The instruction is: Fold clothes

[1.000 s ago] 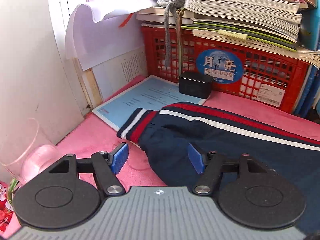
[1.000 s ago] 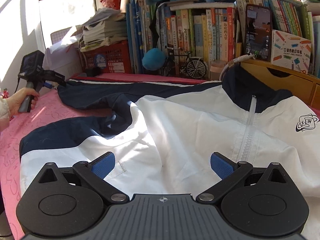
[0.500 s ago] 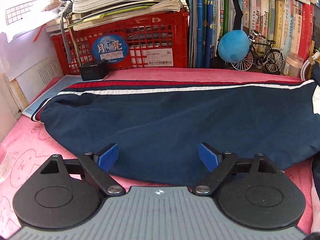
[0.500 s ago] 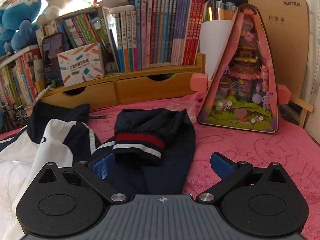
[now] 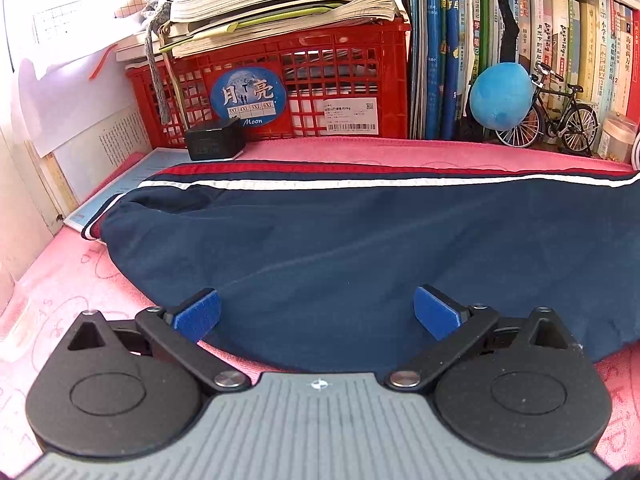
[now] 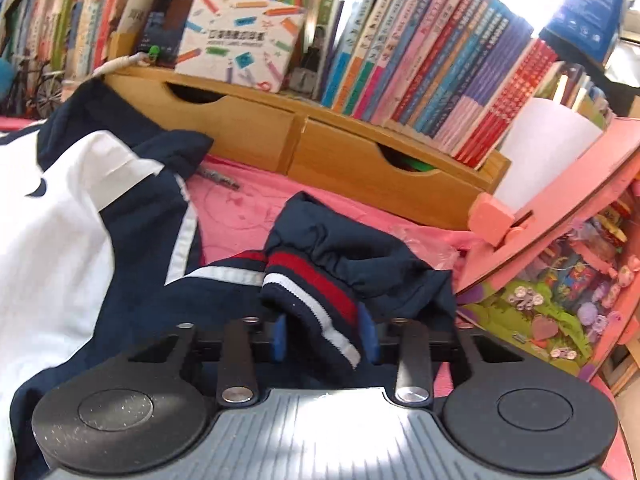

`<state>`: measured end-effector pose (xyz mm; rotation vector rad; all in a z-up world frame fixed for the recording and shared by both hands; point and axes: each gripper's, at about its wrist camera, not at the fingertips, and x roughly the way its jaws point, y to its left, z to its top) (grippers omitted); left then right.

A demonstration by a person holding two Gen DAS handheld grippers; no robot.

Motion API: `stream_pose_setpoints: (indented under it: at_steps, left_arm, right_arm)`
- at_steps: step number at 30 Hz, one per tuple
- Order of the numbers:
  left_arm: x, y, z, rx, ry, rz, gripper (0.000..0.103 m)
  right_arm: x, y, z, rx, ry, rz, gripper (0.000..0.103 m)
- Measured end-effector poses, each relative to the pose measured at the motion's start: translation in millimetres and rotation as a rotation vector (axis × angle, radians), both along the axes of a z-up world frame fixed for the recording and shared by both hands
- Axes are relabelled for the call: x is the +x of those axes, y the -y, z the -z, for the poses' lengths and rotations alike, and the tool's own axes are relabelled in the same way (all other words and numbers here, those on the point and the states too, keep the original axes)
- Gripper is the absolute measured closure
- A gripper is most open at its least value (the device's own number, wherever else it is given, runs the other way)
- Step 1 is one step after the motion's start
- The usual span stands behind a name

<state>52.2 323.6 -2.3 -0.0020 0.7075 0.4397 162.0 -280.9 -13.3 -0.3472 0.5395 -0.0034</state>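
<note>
So the jacket point(image 6: 60, 216) is spread over the pink cloth point(image 5: 400, 152) that covers the counter, white body on the left of the right wrist view, navy sleeves going off both ways. One sleeve point(image 5: 360, 248) lies stretched flat across the middle of the left wrist view, red and white stripe along its far edge, cuff end toward the left of the frame near a blue sheet of paper point(image 5: 120, 184).

The other sleeve's cuff point(image 6: 316, 292) (navy with a red and white band) sits bunched up in the lower centre of the right view, and the right gripper point(image 6: 324, 338) has its blue fingers pinched in on it from both sides, fabric filling the gap. That gripper is tilted, so the whole scene leans.

The left gripper point(image 5: 316, 314) is level and low over the flat sleeve, fingers spread wide with nothing between them, just navy fabric underneath.

Further out: a red crate point(image 5: 280, 92) with a stack of papers on top in the upper left of the left view, a blue ball point(image 5: 500, 96) and little model bike point(image 5: 556, 116) to the right of it, books behind. In the right view there's a wooden drawer shelf point(image 6: 320, 152) full of books and a pink dollhouse thing point(image 6: 560, 260) on the right.
</note>
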Motion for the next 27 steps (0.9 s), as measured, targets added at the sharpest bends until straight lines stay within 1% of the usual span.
stream_pose_setpoints:
  at_steps: [1, 4, 7, 8, 10, 12, 13, 14, 15, 16, 17, 18, 19, 20, 21, 22, 24, 26, 27]
  left_arm:
    - [0.3, 0.9, -0.1, 0.006, 0.0, 0.0, 0.0]
    - [0.6, -0.1, -0.1, -0.001, 0.001, -0.001, 0.0]
    - [0.8, -1.7, -0.2, -0.013, 0.002, -0.003, 0.0]
    - [1.1, -1.2, -0.1, -0.012, 0.002, -0.004, 0.0]
    - [1.3, -0.1, -0.1, -0.007, 0.002, -0.006, 0.0]
    - [1.5, 1.2, -0.1, -0.001, 0.002, -0.008, 0.0]
    - [1.7, 1.7, -0.2, 0.001, 0.002, -0.009, 0.0]
    - [1.9, 2.6, -0.5, 0.005, 0.001, -0.012, 0.0]
    - [2.0, 3.7, -1.0, 0.011, -0.001, -0.017, 0.0]
    - [1.0, 5.5, -2.1, 0.01, -0.004, -0.02, 0.0]
    - [-1.3, 7.8, -4.1, 0.002, -0.009, -0.022, 0.0]
    - [-5.8, 11.2, -6.8, -0.019, -0.008, -0.01, 0.0]
    - [-12.9, 15.8, -10.3, -0.058, 0.0, 0.018, 0.0]
    - [-20.0, 20.4, -13.9, -0.096, 0.009, 0.047, 0.0]
    - [-27.1, 25.0, -17.5, -0.134, 0.017, 0.075, 0.0]
    - [-35.0, 30.3, -21.6, -0.183, 0.027, 0.113, 0.0]
    - [-51.5, 41.4, -29.9, -0.322, 0.046, 0.21, 0.0]
    - [-60.8, 47.8, -32.3, -0.502, 0.053, 0.297, 0.0]
    - [-60.8, 50.6, -31.1, -0.573, 0.051, 0.32, 0.0]
  right_arm:
    - [-8.0, 7.8, -10.1, 0.001, 0.056, 0.035, 0.091]
    - [-38.5, 37.9, -44.6, 0.003, 0.21, 0.135, 0.092]
    - [-71.8, 86.5, -80.8, -0.021, 0.324, 0.269, 0.093]
    - [-80.7, 105.0, -91.4, -0.03, 0.351, 0.32, 0.093]
    - [-94.9, 142.8, -106.8, -0.028, 0.367, 0.423, 0.093]
    - [-106.0, 182.4, -113.1, 0.019, 0.326, 0.505, 0.093]
    - [-110.8, 189.0, -109.7, 0.061, 0.292, 0.492, 0.09]
    - [-115.5, 186.6, -102.2, 0.114, 0.25, 0.442, 0.088]
    - [-120.3, 184.2, -94.7, 0.167, 0.209, 0.391, 0.08]
    - [-125.0, 181.9, -87.1, 0.219, 0.167, 0.341, 0.059]
    - [-129.8, 179.5, -79.6, 0.271, 0.125, 0.29, 0.045]
    - [-134.5, 177.1, -72.1, 0.322, 0.084, 0.238, 0.024]
    - [-139.3, 174.8, -64.5, 0.373, 0.042, 0.186, 0.019]
    - [-142.0, 164.3, -58.1, 0.396, 0.005, 0.132, 0.019]
    - [-143.4, 139.8, -51.9, 0.403, -0.037, 0.051, 0.017]
    - [-143.2, 114.4, -47.1, 0.415, -0.075, -0.029, 0.013]
    - [-145.7, 72.8, -38.9, 0.454, -0.121, -0.148, 0.007]
    - [-151.8, 39.3, -35.7, 0.495, -0.155, -0.235, 0.005]
    - [-152.5, 23.4, -34.9, 0.506, -0.166, -0.273, 0.005]
